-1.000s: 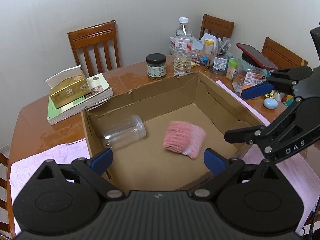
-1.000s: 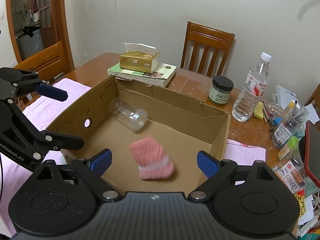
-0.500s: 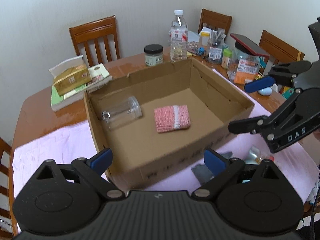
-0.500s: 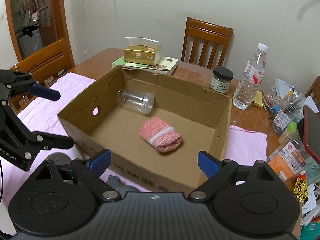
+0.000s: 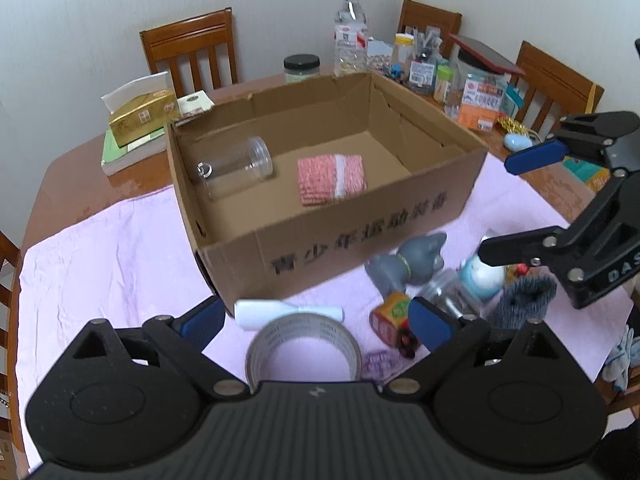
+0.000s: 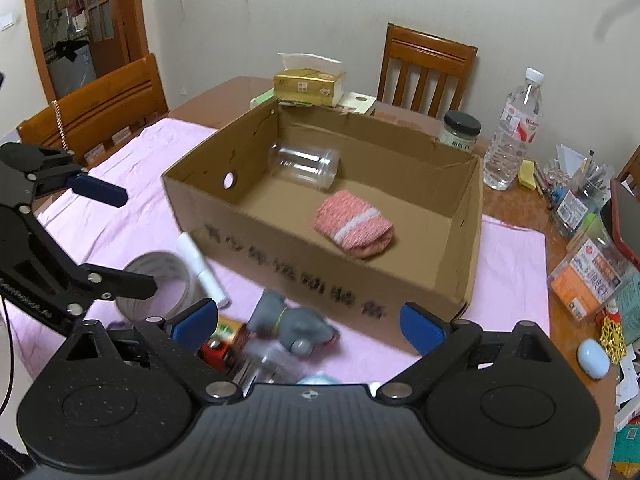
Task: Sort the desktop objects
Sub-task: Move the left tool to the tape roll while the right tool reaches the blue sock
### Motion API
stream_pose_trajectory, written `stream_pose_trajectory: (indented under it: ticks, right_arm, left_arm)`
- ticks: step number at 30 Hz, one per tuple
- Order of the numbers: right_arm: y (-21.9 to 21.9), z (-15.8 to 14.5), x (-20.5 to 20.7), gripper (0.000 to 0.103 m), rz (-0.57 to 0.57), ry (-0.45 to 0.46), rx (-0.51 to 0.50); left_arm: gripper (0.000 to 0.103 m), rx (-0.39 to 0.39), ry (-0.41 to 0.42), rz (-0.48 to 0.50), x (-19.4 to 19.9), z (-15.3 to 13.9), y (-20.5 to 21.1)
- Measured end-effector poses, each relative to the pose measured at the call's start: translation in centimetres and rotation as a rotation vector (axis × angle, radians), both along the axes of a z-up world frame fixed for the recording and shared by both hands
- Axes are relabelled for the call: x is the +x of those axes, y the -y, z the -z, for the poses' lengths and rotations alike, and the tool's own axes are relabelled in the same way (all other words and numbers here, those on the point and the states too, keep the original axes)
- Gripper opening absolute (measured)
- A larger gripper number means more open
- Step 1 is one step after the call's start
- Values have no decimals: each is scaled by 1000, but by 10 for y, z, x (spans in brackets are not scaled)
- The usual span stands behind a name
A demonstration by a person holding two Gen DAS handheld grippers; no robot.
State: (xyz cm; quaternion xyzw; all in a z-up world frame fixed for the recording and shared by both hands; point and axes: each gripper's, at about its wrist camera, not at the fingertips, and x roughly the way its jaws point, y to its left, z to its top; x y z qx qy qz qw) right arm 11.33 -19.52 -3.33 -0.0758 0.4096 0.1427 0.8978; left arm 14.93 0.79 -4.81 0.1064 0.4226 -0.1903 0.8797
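Both grippers have pulled back from over the cardboard box (image 5: 360, 236) since a second ago, and the clutter in front of it has come into sight. The pink sock (image 5: 331, 179) now lies flat and settled on the box floor beside the tipped clear jar (image 5: 236, 164). Left gripper (image 5: 316, 318) and right gripper (image 6: 310, 318) both gape wide, holding nothing. The left view alone shows the grey knit sock (image 5: 524, 300); the tape roll (image 6: 158, 284) and grey cat toy (image 6: 288, 320) appear in both
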Motion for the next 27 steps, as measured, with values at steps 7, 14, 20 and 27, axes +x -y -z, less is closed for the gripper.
stream_pose_trajectory:
  ticks: [7, 14, 20, 27]
  right_arm:
    - [-6, 3, -24, 101, -3, -13, -1]
    - [-7, 12, -39, 102, 21, -41, -9]
    - [-8, 27, -51, 103, 29, -73, -33]
    - [-3, 44, -59, 102, 82, -113, -12]
  left_arm:
    - [98, 14, -28, 13, -6, 16, -2]
    - [98, 27, -45, 2, -4, 32, -4]
    - [98, 12, -65, -4, -2, 42, -6]
    - [98, 16, -63, -14, -1, 48, -8]
